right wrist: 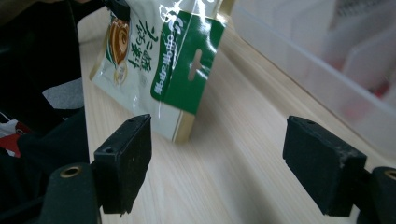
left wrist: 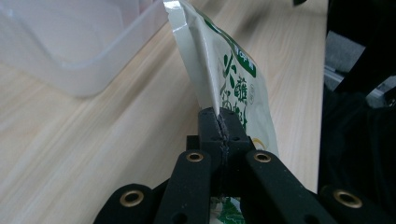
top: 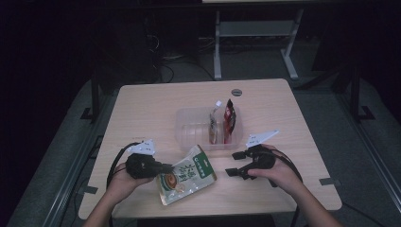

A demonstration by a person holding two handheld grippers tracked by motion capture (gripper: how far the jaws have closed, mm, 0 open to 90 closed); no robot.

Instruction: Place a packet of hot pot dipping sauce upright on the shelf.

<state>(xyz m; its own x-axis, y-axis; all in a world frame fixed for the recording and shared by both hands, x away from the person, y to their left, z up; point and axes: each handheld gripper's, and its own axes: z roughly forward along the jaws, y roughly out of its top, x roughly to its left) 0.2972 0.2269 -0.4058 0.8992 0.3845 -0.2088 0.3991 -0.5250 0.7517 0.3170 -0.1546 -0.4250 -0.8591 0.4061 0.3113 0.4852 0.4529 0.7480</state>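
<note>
Green-and-white sauce packet (top: 187, 175) pinched at its edge between closed left fingers (left wrist: 222, 122); right fingers (right wrist: 233, 163) spread, empty, nearby. Lift steadily toward probably the clear plastic bin (top: 189, 137) beyond.

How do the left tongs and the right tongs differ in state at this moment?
The left tongs are shut on the edge of the green-and-white packet; the right tongs stand wide open with nothing between them. The left tongs lift the packet's edge off the table; the right tongs wait beside it. Both have black jaws.
</note>
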